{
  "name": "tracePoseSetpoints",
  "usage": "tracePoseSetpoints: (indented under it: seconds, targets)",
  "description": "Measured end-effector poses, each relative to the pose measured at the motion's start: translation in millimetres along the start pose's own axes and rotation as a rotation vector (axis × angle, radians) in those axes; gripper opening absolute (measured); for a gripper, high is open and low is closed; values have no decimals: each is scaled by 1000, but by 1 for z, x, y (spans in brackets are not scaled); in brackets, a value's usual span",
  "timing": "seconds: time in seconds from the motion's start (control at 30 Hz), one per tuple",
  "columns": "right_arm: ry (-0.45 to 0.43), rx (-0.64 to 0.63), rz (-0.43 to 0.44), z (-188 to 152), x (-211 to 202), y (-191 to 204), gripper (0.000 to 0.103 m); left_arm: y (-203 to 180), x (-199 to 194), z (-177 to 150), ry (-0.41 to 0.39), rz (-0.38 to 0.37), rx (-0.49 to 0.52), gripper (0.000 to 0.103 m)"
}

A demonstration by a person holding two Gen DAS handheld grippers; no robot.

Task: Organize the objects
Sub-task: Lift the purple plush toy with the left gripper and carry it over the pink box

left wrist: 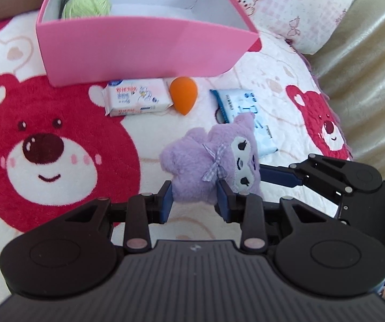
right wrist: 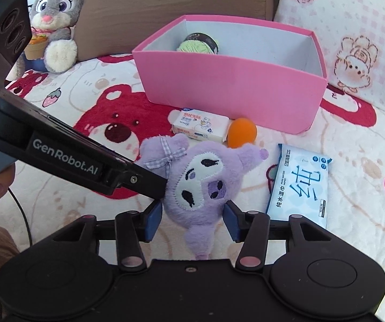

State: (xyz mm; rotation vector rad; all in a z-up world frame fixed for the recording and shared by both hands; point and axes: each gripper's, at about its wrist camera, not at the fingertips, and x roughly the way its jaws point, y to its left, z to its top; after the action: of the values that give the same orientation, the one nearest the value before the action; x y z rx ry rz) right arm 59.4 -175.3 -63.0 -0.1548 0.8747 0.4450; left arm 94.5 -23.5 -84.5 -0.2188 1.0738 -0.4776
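Note:
A purple plush toy [left wrist: 206, 158] with a checked bow hangs just above the bear-print blanket [left wrist: 45, 139]. My left gripper [left wrist: 194, 201] is shut on its lower body, blue pads pressed into the fur. In the right wrist view the same plush toy [right wrist: 200, 185] sits face-up between the fingers of my right gripper [right wrist: 192, 220], whose pads stand just off its sides. Behind it stands the pink box [right wrist: 232, 86] with a green yarn ball [right wrist: 195, 45] inside. The left gripper's black housing [right wrist: 66, 161] reaches in from the left to the toy.
A white tissue pack [right wrist: 200, 124], an orange sponge egg [right wrist: 242, 131] and a blue wipes pack [right wrist: 299, 185] lie on the blanket in front of the box. A grey bunny toy [right wrist: 55, 18] leans on a brown cushion [right wrist: 165, 13]. A pink-checked pillow [right wrist: 353, 26] lies right.

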Motion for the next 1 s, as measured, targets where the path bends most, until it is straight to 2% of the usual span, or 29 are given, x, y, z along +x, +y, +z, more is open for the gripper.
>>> tracePoseSetpoints:
  seconds: [0.33, 0.7, 1.0]
  targets:
    - [-35, -44, -9, 15, -31, 14, 71, -29, -41, 4, -16, 16, 89, 34]
    - [-61, -73, -16, 35, -54, 31, 72, -31, -72, 13, -41, -3, 91, 34]
    - [-85, -124, -11, 50, -64, 46, 73, -34, -95, 16, -75, 45, 118, 34]
